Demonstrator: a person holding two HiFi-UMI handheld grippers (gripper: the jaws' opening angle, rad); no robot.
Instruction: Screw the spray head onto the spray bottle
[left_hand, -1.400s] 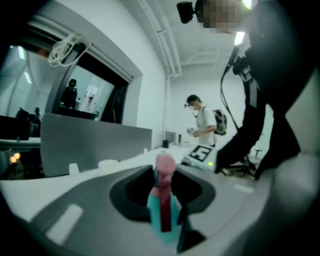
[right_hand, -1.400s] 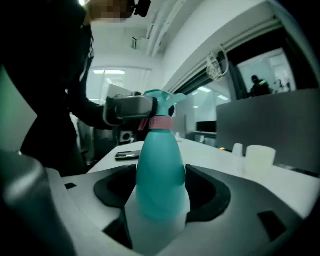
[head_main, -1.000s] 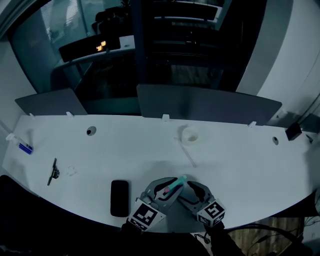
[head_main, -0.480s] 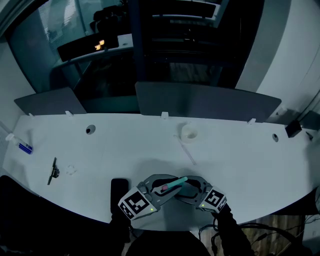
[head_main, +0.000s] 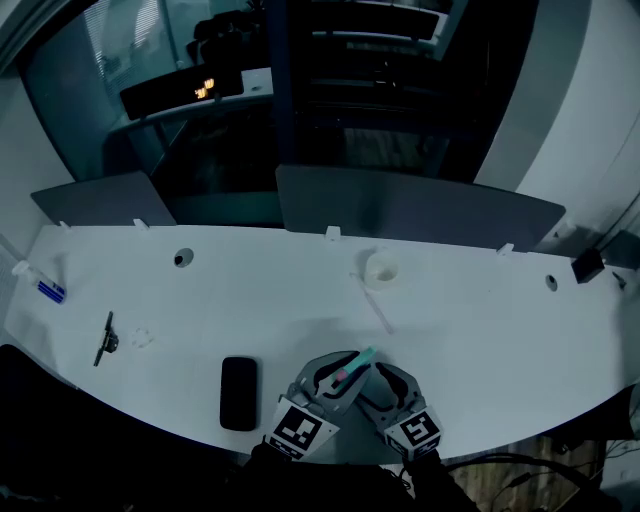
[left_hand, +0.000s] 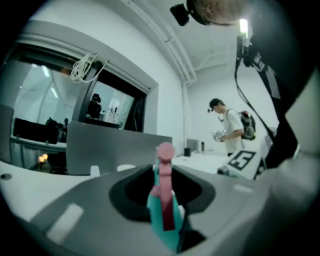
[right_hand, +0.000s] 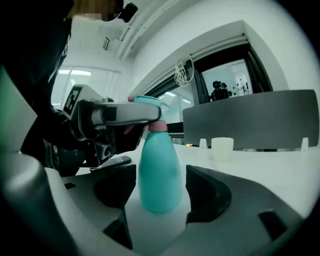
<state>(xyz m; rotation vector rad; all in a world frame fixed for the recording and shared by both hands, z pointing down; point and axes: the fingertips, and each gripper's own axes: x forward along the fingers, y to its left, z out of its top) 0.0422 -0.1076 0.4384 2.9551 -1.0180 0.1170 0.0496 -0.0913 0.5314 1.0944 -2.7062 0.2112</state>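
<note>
A teal spray bottle (right_hand: 159, 170) with a pink collar (right_hand: 158, 126) stands upright between the pads of my right gripper (right_hand: 160, 192), which press on its sides. Its teal and pink spray head (left_hand: 164, 200) sits on the neck, and my left gripper (left_hand: 165, 210) is shut on it. In the head view both grippers meet at the table's front edge: left gripper (head_main: 335, 378), right gripper (head_main: 388, 385), with only the spray head (head_main: 355, 365) showing between them. The bottle body is hidden there.
A black phone (head_main: 238, 392) lies just left of the grippers. A white cup (head_main: 379, 271) and a thin white tube (head_main: 378, 312) lie further back. A small black tool (head_main: 105, 342) and a blue item (head_main: 51, 292) are far left. Grey dividers (head_main: 420, 210) line the back edge.
Both grippers stay together at the front edge with the same holds on head and bottle. Only small shifts of the hands and the view show.
</note>
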